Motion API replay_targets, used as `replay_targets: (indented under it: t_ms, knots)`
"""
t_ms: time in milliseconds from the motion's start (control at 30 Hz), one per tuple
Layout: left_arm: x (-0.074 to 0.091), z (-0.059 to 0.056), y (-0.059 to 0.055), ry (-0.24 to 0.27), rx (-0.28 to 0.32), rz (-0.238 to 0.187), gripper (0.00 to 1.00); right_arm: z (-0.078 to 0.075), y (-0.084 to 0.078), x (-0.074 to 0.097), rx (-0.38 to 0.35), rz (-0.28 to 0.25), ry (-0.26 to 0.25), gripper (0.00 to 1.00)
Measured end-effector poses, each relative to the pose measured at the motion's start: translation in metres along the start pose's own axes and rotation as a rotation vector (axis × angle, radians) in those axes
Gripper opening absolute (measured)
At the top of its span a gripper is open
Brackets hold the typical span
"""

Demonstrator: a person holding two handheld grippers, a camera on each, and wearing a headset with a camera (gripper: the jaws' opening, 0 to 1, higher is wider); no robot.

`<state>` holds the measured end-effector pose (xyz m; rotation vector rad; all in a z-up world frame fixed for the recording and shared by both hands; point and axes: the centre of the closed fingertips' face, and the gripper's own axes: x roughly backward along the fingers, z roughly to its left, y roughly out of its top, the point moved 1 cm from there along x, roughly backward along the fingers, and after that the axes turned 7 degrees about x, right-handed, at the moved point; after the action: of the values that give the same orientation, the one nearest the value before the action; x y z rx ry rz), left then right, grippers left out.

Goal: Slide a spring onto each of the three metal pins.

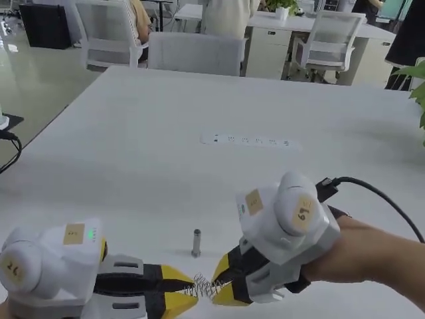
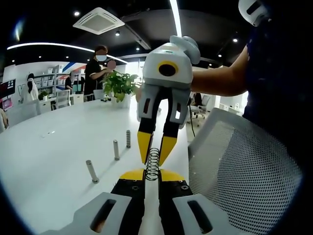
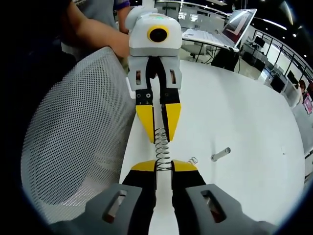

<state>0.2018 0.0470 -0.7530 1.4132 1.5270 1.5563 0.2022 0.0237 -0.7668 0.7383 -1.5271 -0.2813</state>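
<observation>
**Desk:** What is pictured at the near edge of the table (image 1: 199, 113)?

**Caption:** A spring (image 1: 207, 286) is held just above the white top between the left gripper (image 1: 190, 291) and the right gripper (image 1: 219, 290). Each pair of jaws is closed on one end of the coil. An upright pin (image 1: 196, 243) is seen just beyond it, slightly to the left.

**Desk:** Which way is the spring laid?

**Caption:** Its long axis runs left to right and roughly level, with one end pointed into each gripper. The pin's axis is vertical, so the two are crossed rather than lined up.

**Desk:** What is called for in this step?

**Caption:** By judgement, one end should be released so that an open bore is left free. The coil should then be turned upright, with that bore facing down. It should be centred over the pin's tip and lowered straight. A light grip on the side is advised, since a hard pinch could crush the coil or flick it away.
</observation>
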Motion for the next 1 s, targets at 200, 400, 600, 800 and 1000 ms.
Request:
replay_targets:
  t_ms: [200, 400, 600, 800, 1000]
  knots:
    - [0.001, 0.001, 0.004, 0.004, 0.000, -0.013, 0.02, -0.003, 0.006, 0.006, -0.021, -0.007, 0.000, 0.08]
    - [0.003, 0.002, 0.004, 0.008, 0.002, -0.021, 0.02, -0.003, 0.013, 0.011, -0.038, -0.023, -0.003, 0.07]
    - [0.002, -0.001, 0.002, 0.006, 0.001, -0.016, 0.02, -0.002, 0.019, 0.013, -0.046, -0.029, 0.000, 0.07]
    - [0.001, -0.002, 0.001, 0.003, 0.001, -0.015, 0.02, -0.002, 0.024, 0.014, -0.033, -0.003, 0.007, 0.07]
    - [0.001, -0.001, 0.001, 0.004, 0.002, -0.018, 0.02, -0.003, 0.033, 0.016, -0.036, -0.009, 0.023, 0.07]
